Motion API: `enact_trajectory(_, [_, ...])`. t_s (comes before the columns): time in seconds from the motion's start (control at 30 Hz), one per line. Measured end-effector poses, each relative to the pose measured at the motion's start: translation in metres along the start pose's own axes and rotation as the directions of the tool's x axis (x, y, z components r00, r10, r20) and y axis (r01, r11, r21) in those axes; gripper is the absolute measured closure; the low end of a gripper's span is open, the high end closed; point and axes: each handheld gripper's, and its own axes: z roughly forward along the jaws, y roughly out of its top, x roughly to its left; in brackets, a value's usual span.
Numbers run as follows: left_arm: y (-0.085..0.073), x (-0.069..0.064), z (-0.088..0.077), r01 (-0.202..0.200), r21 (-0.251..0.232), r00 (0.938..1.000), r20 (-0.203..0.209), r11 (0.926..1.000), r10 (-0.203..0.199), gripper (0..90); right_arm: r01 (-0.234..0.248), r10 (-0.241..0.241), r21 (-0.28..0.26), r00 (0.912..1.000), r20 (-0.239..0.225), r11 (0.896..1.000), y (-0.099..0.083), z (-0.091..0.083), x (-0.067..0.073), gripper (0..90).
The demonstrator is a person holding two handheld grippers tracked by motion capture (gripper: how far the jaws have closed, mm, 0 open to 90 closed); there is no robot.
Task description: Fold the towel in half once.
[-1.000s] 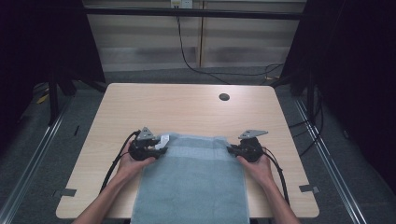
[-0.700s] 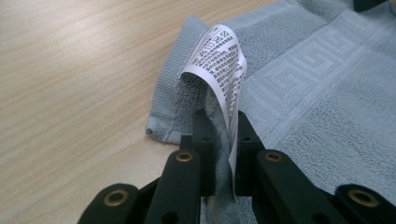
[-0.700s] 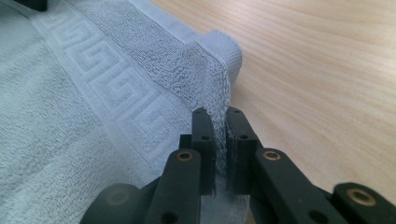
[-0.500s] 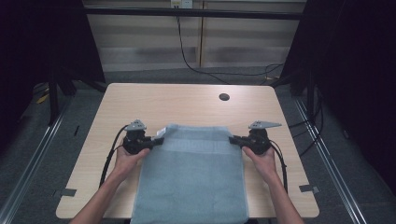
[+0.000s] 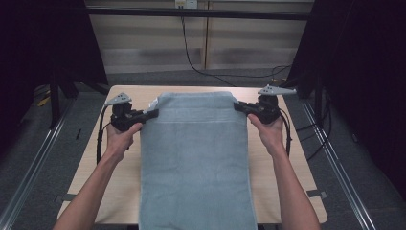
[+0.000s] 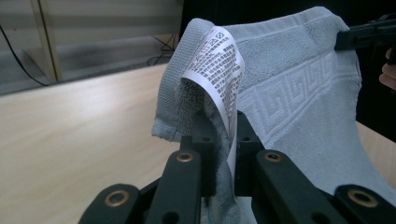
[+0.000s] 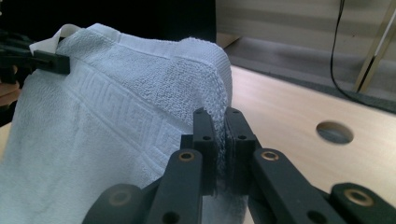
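A light blue towel [image 5: 196, 158] hangs stretched between both grippers, raised above the wooden table [image 5: 282, 177], its lower end trailing past the near edge. My left gripper [image 5: 152, 114] is shut on the towel's top left corner [image 6: 205, 116], where a white care label [image 6: 222, 65] folds over. My right gripper [image 5: 238, 107] is shut on the top right corner [image 7: 210, 79]. A woven key-pattern band [image 7: 116, 114] runs across the towel near its top edge. The right gripper [image 6: 369, 37] appears far off in the left gripper view, and the left gripper [image 7: 46, 60] appears in the right gripper view.
A round hole [image 7: 334, 132] is cut into the table top beyond the towel. Black cables [image 5: 98, 139] trail from each gripper. A dark cable [image 5: 201, 67] hangs behind the table. Dark floor and metal rails [image 5: 335, 163] flank the table.
Both grippers have lifted the towel's top edge up and away from the person, spreading apart. The towel went from lying on the table to hanging taut, hiding the table's hole in the high view.
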Motion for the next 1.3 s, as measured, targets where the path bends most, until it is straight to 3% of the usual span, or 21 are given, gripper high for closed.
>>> enact_trajectory(0.1, [0.020, 0.000, 0.001, -0.018, -0.017, 0.9998, -0.012, 0.9997, 0.018, 83.6, 0.008, -0.008, -0.022, 0.9997, 0.024, 1.000, 0.020, 0.000, -0.005, 85.5])
enact_trajectory(0.2, [0.053, -0.005, -0.001, -0.058, -0.056, 0.9979, -0.030, 0.9967, 0.057, 83.6, 0.014, -0.012, -0.045, 0.9990, 0.043, 0.999, 0.039, -0.003, -0.009, 85.6])
enact_trajectory(0.23, [0.053, -0.005, -0.001, -0.058, -0.056, 0.9979, -0.030, 0.9967, 0.057, 83.6, 0.014, -0.011, -0.059, 0.9990, 0.043, 0.998, 0.045, -0.005, -0.011, 85.5])
enact_trajectory(0.4, [0.089, -0.016, -0.012, -0.079, -0.146, 0.9968, -0.021, 0.9862, 0.077, 83.4, 0.036, -0.028, -0.129, 0.9979, 0.059, 0.991, 0.075, -0.021, -0.011, 85.6])
enact_trajectory(0.5, [0.100, -0.022, -0.016, -0.104, -0.154, 0.9944, -0.033, 0.9825, 0.100, 83.4, 0.051, -0.042, -0.156, 0.9972, 0.063, 0.986, 0.086, -0.031, -0.007, 85.6])
enact_trajectory(0.57, [0.098, -0.024, -0.017, -0.115, -0.141, 0.9932, -0.032, 0.9832, 0.112, 83.4, 0.056, -0.048, -0.141, 0.9970, 0.061, 0.988, 0.083, -0.033, -0.003, 85.6])
enact_trajectory(0.7, [0.071, -0.028, -0.021, -0.103, -0.122, 0.9946, -0.001, 0.9871, 0.103, 83.3, 0.042, -0.039, -0.115, 0.9989, 0.026, 0.992, 0.065, -0.036, 0.001, 85.6])
enact_trajectory(0.77, [0.046, -0.033, -0.030, -0.089, -0.112, 0.9952, 0.030, 0.9897, 0.093, 83.3, 0.048, -0.049, -0.079, 0.9987, -0.011, 0.996, 0.043, -0.041, 0.010, 85.7])
enact_trajectory(0.8, [0.046, -0.033, -0.030, -0.089, -0.112, 0.9952, 0.030, 0.9897, 0.093, 83.2, 0.048, -0.049, -0.079, 0.9987, -0.011, 0.996, 0.043, -0.041, 0.010, 85.7])
enact_trajectory(0.83, [0.030, -0.038, -0.038, -0.086, -0.097, 0.9952, 0.038, 0.9916, 0.090, 83.2, 0.042, -0.046, -0.076, 0.9977, -0.049, 0.996, 0.029, -0.047, 0.018, 85.7])
enact_trajectory(0.87, [0.030, -0.038, -0.038, -0.086, -0.097, 0.9952, 0.038, 0.9916, 0.090, 83.2, 0.042, -0.046, -0.076, 0.9977, -0.049, 0.996, 0.029, -0.047, 0.018, 85.7])
enact_trajectory(0.9, [0.023, -0.040, -0.041, -0.084, -0.090, 0.9951, 0.045, 0.9924, 0.089, 83.2, 0.036, -0.041, -0.062, 0.9956, -0.084, 0.997, 0.012, -0.052, 0.027, 85.7])
enact_trajectory(0.93, [0.015, -0.043, -0.045, -0.092, -0.076, 0.9943, 0.048, 0.9929, 0.095, 83.2, 0.036, -0.041, -0.062, 0.9956, -0.084, 0.997, 0.012, -0.052, 0.027, 85.7])
enact_trajectory(0.97, [0.007, -0.046, -0.049, -0.096, -0.066, 0.9932, 0.059, 0.9932, 0.100, 83.2, 0.049, -0.051, -0.025, 0.9934, -0.102, 0.999, -0.006, -0.057, 0.037, 85.7])
enact_trajectory(1.0, [-0.002, -0.048, -0.053, -0.097, -0.053, 0.9926, 0.067, 0.9938, 0.101, 83.2, 0.049, -0.051, -0.025, 0.9934, -0.102, 0.999, -0.006, -0.057, 0.037, 85.7])
enact_trajectory(1.07, [-0.021, -0.054, -0.060, -0.092, -0.027, 0.9917, 0.088, 0.9954, 0.094, 83.1, 0.032, -0.032, 0.000, 0.9897, -0.140, 0.999, -0.026, -0.061, 0.046, 85.7])
enact_trajectory(1.1, [-0.032, -0.057, -0.062, -0.085, -0.005, 0.9920, 0.093, 0.9963, 0.086, 83.0, 0.030, -0.023, 0.040, 0.9862, -0.164, 0.999, -0.048, -0.063, 0.056, 85.7])
enact_trajectory(1.17, [-0.053, -0.062, -0.065, -0.084, 0.051, 0.9922, 0.096, 0.9952, 0.079, 82.9, 0.038, -0.019, 0.109, 0.9852, -0.170, 0.993, -0.069, -0.061, 0.065, 85.7])
enact_trajectory(1.2, [-0.074, -0.066, -0.065, -0.061, 0.088, 0.9926, 0.110, 0.9942, 0.051, 82.9, 0.035, -0.010, 0.132, 0.9834, -0.181, 0.991, -0.080, -0.061, 0.069, 85.7])
enact_trajectory(1.23, [-0.074, -0.066, -0.065, -0.061, 0.088, 0.9926, 0.110, 0.9942, 0.051, 82.9, 0.019, 0.011, 0.149, 0.9801, -0.198, 0.989, -0.090, -0.060, 0.073, 85.7])
enact_trajectory(1.3, [-0.094, -0.071, -0.064, -0.060, 0.140, 0.9921, 0.118, 0.9883, 0.044, 82.9, 0.012, 0.023, 0.168, 0.9782, -0.206, 0.986, -0.101, -0.060, 0.077, 85.7])
